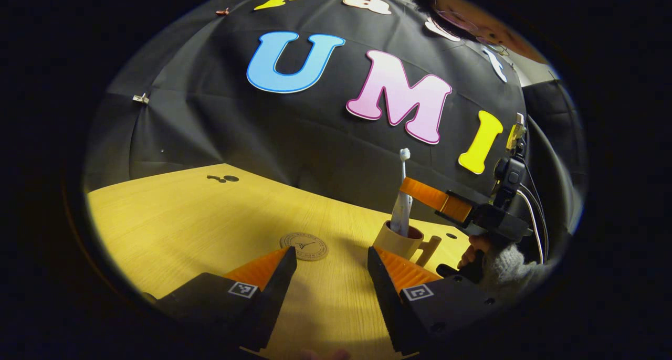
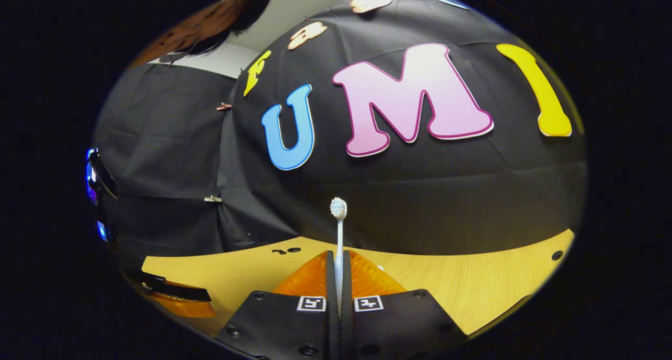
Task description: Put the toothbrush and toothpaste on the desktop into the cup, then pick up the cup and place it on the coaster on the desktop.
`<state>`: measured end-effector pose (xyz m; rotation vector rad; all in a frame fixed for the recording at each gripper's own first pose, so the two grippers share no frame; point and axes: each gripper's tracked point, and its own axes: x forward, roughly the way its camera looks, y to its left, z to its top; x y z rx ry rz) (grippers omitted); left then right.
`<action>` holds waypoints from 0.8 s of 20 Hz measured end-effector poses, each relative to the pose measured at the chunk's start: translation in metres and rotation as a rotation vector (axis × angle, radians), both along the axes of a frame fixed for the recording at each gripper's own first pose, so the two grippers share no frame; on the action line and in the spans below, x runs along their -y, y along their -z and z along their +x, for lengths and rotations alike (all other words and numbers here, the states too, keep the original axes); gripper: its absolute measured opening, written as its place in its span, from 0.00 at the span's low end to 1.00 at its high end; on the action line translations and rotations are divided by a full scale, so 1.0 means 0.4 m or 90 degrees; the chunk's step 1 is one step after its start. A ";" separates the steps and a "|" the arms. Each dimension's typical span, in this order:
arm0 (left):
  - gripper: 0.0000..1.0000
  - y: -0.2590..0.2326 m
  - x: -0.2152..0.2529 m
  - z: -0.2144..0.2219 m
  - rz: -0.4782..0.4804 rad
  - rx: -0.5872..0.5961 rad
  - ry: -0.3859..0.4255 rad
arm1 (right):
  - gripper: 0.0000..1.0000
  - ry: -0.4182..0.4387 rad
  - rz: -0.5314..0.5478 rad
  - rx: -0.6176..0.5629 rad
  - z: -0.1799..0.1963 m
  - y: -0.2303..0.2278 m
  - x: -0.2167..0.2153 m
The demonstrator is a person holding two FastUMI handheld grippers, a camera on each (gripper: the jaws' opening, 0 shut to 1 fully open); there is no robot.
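Observation:
A tan cup [image 1: 397, 241] with a handle stands on the wooden desktop [image 1: 184, 229] at the right in the left gripper view. Straight above it a white toothbrush [image 1: 404, 163] stands upright, head up, with my right gripper [image 1: 410, 188] shut on its stem. A wider white shape [image 1: 400, 218] reaches down into the cup; I cannot tell whether it is the toothpaste or the brush handle. The round coaster [image 1: 303, 245] lies left of the cup. My left gripper [image 1: 331, 263] hovers open just in front of the coaster, holding nothing. In the right gripper view the toothbrush [image 2: 339, 229] rises from my shut right gripper [image 2: 339, 268].
A hand [image 1: 472, 255] in a knit sleeve holds the right gripper beside the cup. The booth's black cloth wall closes the desktop's far edge. Small dark marks [image 1: 223, 179] sit near that far edge. The left gripper [image 2: 178, 297] appears low at the left of the right gripper view.

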<state>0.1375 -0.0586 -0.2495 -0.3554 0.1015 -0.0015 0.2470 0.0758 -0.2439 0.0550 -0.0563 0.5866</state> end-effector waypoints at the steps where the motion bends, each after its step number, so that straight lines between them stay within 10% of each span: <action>1: 0.84 0.004 0.002 -0.002 0.000 -0.001 0.000 | 0.05 0.005 -0.016 0.013 0.002 0.000 0.001; 16: 0.85 0.008 0.002 -0.011 -0.001 -0.015 -0.006 | 0.15 0.036 -0.032 -0.010 -0.004 0.004 0.034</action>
